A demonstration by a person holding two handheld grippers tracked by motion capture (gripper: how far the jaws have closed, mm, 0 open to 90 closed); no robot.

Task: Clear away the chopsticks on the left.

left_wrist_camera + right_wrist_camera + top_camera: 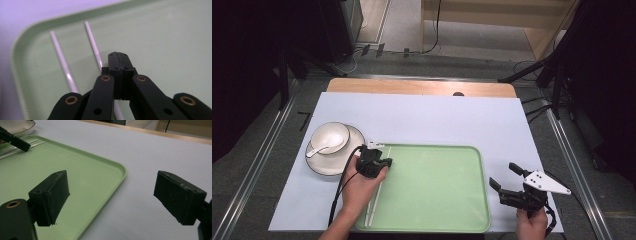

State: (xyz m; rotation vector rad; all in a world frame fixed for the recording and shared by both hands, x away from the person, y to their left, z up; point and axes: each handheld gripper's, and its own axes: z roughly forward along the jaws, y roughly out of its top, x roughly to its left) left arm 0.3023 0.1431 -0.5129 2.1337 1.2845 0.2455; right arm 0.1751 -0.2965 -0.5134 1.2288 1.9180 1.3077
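Chopsticks [62,61] lying side by side in my green tray [437,225], left claw [119,56] pressed together empty just over one, right claw [117,200] spread wide above the surface [437,120].

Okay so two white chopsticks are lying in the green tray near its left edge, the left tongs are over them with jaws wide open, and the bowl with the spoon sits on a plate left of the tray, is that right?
Not quite: the left tongs are shut, jaws pressed together with nothing between them, as the left gripper view shows. The rest holds: two white chopsticks lie in the green tray near its left edge, and the bowl with the spoon sits on a plate left of it.
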